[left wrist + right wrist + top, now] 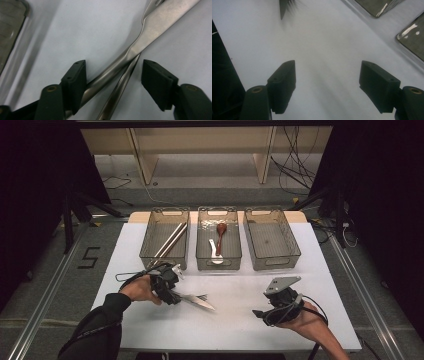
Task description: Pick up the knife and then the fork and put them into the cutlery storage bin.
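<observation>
Sorting cutlery into trays: chopsticks (170, 240) and spoons (219, 237) already binned at upper centre, right tray (295, 252) empty. Left claw (176, 292) spread around crossed fork and knife (197, 301) on worktop (235, 320), not yet pinching; right claw (257, 313) spread, idle lower right.

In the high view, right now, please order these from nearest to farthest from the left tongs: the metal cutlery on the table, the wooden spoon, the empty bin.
1. The metal cutlery: lies on the table right at the left tongs, between their jaws.
2. The wooden spoon: in the middle bin, farther back.
3. The empty bin: the right one of the three, farthest.
</observation>
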Tool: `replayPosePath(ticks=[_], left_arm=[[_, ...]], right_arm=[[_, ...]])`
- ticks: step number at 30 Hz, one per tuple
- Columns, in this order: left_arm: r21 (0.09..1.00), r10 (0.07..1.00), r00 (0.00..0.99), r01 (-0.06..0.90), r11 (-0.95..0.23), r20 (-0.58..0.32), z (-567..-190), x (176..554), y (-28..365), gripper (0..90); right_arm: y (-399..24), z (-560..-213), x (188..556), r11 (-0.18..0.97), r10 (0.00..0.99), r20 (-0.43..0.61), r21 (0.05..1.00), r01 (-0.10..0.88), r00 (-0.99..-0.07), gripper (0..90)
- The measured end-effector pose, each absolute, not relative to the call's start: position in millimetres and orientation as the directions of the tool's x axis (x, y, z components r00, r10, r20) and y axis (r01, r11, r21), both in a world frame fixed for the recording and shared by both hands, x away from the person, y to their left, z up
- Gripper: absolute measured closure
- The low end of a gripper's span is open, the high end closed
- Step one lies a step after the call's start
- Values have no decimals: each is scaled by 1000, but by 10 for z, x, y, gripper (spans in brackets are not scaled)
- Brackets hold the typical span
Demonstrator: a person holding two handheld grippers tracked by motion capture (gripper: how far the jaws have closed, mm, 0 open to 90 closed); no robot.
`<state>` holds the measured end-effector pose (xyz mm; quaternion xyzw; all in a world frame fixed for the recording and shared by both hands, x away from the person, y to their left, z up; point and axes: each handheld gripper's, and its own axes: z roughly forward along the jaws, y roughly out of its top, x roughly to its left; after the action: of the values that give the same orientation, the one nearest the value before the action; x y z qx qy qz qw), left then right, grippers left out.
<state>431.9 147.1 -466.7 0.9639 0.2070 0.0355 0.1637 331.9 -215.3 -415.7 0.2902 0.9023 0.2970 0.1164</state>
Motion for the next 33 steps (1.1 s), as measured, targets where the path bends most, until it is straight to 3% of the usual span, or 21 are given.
replayPosePath(ticks=[12,33], left_arm=[[289,311,950,292,-912,19,-4623,4227,1449,620],[278,192,980,171,-945,50,-4612,4096,1469,766]], right_arm=[[-2152,-4150,3310,653,596,-39,604,456,-802,305],[-2153,-4143,3305,656,595,-43,604,453,-803,305]])
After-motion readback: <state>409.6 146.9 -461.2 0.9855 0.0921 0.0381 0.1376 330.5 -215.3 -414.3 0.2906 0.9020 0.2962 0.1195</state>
